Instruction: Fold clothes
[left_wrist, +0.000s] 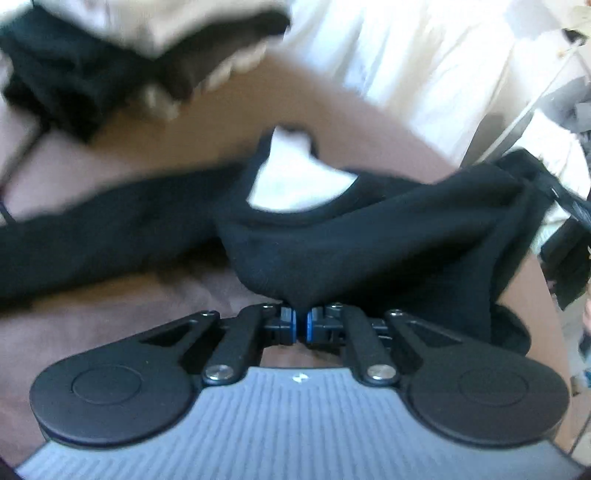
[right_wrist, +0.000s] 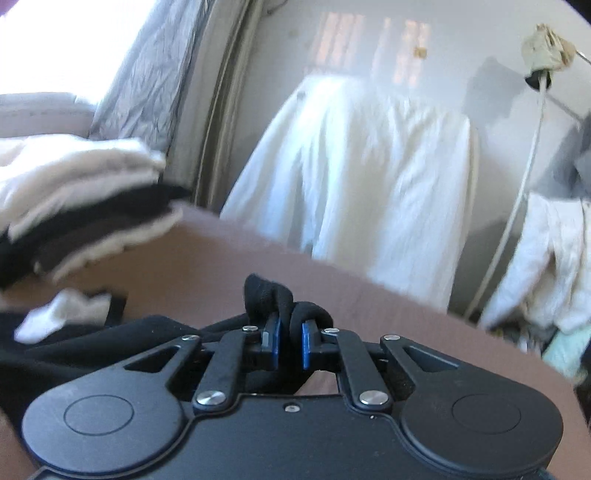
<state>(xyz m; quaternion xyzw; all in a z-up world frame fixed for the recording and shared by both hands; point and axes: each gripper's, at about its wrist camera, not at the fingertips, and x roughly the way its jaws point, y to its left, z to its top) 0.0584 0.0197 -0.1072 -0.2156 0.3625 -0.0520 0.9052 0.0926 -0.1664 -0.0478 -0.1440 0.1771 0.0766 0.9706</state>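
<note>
A black garment (left_wrist: 369, 236) with a white patch (left_wrist: 295, 184) at its neck opening lies across the brown surface (left_wrist: 229, 133). My left gripper (left_wrist: 301, 325) is shut on a pinched fold of its near edge. My right gripper (right_wrist: 290, 345) is shut on a bunched black fold of the same garment (right_wrist: 280, 299), which trails off to the left (right_wrist: 74, 347) in the right wrist view. The right gripper shows dimly at the right edge of the left wrist view (left_wrist: 565, 218).
A stack of folded cream, black and brown clothes (left_wrist: 122, 55) sits at the back left, also in the right wrist view (right_wrist: 74, 199). White cloth (right_wrist: 362, 177) hangs beyond the far edge. A white cable (right_wrist: 517, 199) and more clothes (right_wrist: 546, 258) are at right.
</note>
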